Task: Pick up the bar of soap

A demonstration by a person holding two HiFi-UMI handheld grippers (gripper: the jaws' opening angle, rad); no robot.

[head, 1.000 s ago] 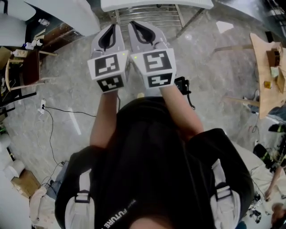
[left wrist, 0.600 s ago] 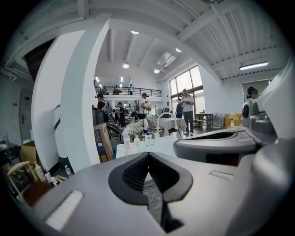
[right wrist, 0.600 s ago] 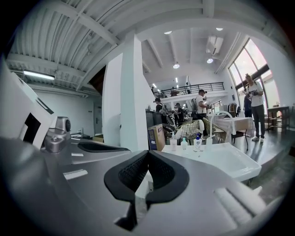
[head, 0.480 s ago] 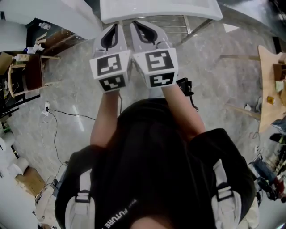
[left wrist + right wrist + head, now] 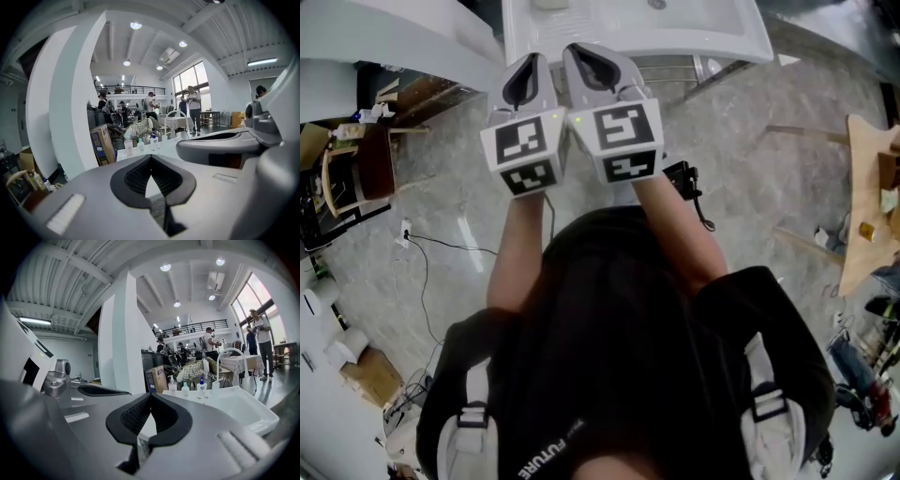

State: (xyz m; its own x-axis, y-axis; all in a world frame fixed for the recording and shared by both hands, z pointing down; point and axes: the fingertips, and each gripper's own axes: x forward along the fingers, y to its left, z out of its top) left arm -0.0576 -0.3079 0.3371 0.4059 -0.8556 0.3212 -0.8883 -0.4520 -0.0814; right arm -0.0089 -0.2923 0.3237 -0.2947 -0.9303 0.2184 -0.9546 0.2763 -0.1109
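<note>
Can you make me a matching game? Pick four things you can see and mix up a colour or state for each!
Things:
1. sink
2. cardboard box
3. floor cable
4. right gripper

Mixed up:
A. shut
B. brown
C. white
D. black

Right pairs: 1-C, 2-B, 3-D, 4-A.
</note>
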